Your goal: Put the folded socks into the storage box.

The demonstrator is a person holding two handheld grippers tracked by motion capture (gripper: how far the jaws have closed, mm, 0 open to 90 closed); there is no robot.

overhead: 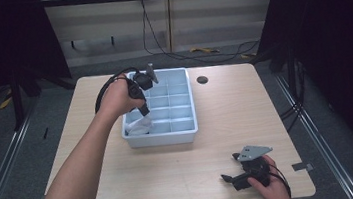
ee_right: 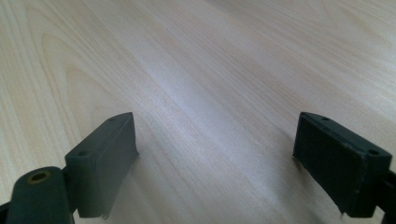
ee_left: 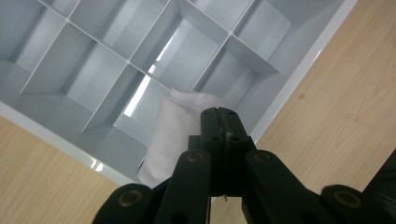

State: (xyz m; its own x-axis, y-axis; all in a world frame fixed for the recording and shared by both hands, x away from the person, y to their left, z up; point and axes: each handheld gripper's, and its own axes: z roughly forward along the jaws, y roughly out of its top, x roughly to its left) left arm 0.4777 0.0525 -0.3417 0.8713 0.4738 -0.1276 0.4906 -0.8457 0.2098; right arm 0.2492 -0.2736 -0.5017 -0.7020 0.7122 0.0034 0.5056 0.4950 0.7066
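Observation:
A light blue-grey divided tray (overhead: 186, 128) sits at the table's middle. A white cloth (overhead: 136, 127) lies bunched in its near-left compartment. My left gripper (overhead: 144, 112) points down into that corner, its jaws pressed together on the cloth's raised upper end. In the left gripper view the cloth (ee_left: 170, 135) rises along a divider to the left gripper (ee_left: 218, 112), and the tray (ee_left: 56, 133) has bare compartments around it. My right gripper (overhead: 228, 168) rests low near the table's front right, held by a hand. Its jaws stand wide apart, and the right gripper (ee_right: 215, 154) has only bare wood between its pads.
The wooden table (overhead: 215, 105) has a round cable hole (overhead: 202, 80) behind the tray. Black frame posts and dark curtains flank both sides. Cables trail on the floor beyond the far edge. My left forearm (overhead: 79, 171) crosses the table's left half.

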